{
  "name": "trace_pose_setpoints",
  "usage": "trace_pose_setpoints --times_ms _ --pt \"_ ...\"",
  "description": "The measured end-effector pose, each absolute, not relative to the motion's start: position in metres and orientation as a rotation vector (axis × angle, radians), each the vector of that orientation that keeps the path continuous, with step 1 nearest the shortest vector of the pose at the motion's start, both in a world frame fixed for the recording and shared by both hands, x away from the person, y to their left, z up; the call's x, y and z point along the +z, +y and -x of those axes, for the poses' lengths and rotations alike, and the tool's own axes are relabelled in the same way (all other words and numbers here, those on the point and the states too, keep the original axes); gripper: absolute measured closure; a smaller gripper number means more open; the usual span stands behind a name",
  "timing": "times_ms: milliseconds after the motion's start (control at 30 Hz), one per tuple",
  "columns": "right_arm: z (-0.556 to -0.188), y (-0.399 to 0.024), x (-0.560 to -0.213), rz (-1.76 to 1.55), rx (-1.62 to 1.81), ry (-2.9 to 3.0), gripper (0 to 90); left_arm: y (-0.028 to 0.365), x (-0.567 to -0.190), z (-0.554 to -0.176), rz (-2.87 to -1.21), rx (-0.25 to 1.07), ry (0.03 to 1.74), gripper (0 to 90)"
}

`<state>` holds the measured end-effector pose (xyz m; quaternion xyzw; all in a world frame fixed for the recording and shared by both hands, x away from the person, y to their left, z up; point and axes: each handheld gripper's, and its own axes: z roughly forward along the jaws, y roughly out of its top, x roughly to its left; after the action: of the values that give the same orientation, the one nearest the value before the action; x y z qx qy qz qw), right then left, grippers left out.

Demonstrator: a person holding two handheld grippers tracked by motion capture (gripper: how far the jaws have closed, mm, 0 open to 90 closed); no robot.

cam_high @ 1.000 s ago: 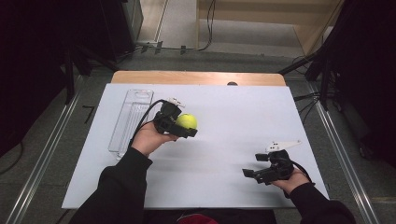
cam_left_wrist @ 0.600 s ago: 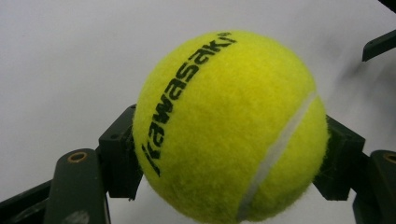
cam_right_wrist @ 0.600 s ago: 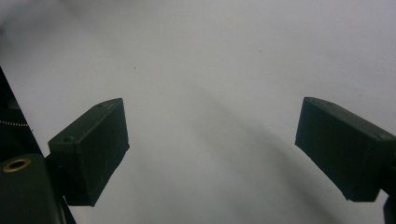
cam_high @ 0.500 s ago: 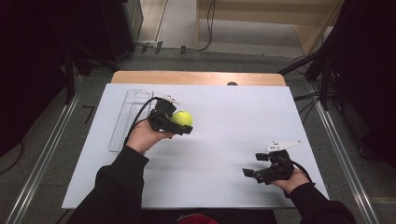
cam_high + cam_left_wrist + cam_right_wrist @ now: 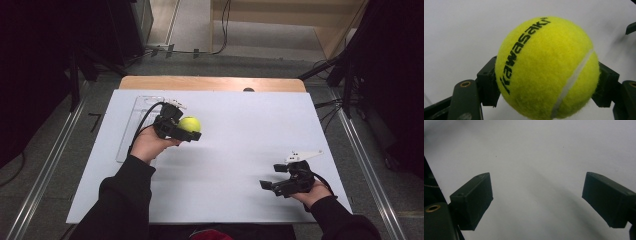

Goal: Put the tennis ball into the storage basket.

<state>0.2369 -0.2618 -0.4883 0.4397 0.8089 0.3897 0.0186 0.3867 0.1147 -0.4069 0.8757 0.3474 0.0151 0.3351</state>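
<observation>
we've got the ball [image 5: 190,124] clamped in our left hand-held gripper [image 5: 181,131], lifted off the counter [image 5: 240,150] just beside the clear tray [image 5: 131,131] — pads pinching both sides so it can't roll. our right hand-held gripper [image 5: 280,176] waits low near the front edge, jaws wide and empty — likely parked out of the way.

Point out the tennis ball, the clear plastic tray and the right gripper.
tennis ball [image 5: 546,67]: left gripper view, middle of its felt.
clear plastic tray [image 5: 136,112]: high view, its bare upper part.
right gripper [image 5: 536,202]: right gripper view, midway between fingertips.
</observation>
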Motion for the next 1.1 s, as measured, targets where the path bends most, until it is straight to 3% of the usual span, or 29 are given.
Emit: trace_pose_setpoints --times_ms 1100 --pt "-0.237 -0.263 -0.488 -1.370 1.216 2.497 7.8 0.145 -0.396 -0.394 -2.229 0.055 0.988 26.6"
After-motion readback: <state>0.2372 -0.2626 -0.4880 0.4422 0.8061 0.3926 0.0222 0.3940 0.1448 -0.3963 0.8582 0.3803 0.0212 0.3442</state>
